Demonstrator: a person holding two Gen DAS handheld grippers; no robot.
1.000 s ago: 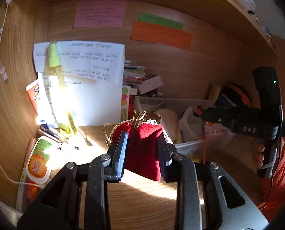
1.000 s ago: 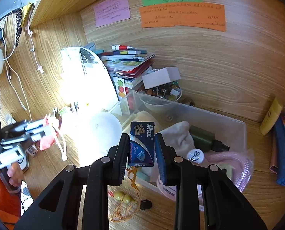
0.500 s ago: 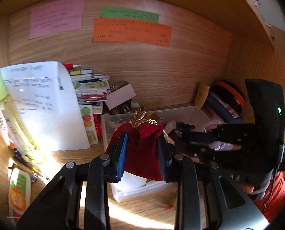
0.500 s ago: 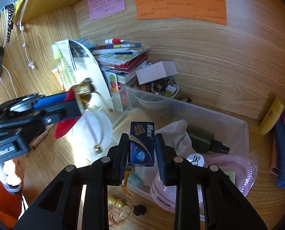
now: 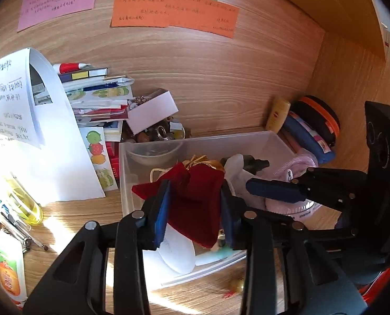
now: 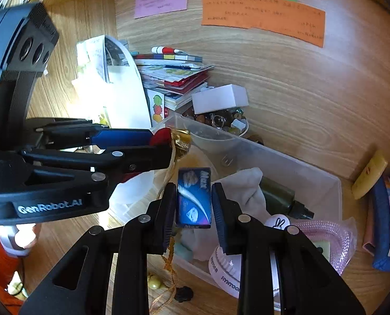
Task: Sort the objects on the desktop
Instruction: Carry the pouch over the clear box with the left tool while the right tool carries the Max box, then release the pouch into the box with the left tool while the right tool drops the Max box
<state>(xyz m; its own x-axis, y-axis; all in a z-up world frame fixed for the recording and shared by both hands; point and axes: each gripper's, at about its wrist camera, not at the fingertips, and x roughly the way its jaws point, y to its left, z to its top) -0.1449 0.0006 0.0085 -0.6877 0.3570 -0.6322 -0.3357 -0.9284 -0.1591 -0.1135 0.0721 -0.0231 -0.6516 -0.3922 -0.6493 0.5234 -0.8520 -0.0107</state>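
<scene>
My left gripper [image 5: 195, 210] is shut on a red velvet pouch [image 5: 195, 197] with a gold tie, held over the clear plastic bin [image 5: 205, 141]. In the right wrist view the left gripper [image 6: 158, 147] reaches in from the left with the pouch [image 6: 163, 134] at its tip. My right gripper [image 6: 193, 204] is shut on a small blue box [image 6: 194, 199], held over the same bin [image 6: 313, 173]. The right gripper [image 5: 252, 186] shows from the side in the left wrist view. The bin holds a white cloth [image 6: 244, 186], a dark bottle [image 6: 281, 194] and a pink bag [image 6: 326, 233].
A stack of books [image 6: 173, 73], a white box [image 6: 218, 99] over a bowl of beads, and leaning white papers [image 5: 24, 120] stand behind the bin. A yellow tube [image 6: 370, 173] and blue pouch [image 6: 384, 223] lie right. Pens, a yellow bottle [image 5: 24, 202] and a beaded cord [image 6: 166, 275] lie on the desk.
My left gripper has carried the red pouch rightward from the desk to above the bin. My right gripper has moved forward over the bin, and the blue box now appears turned in its jaws.
</scene>
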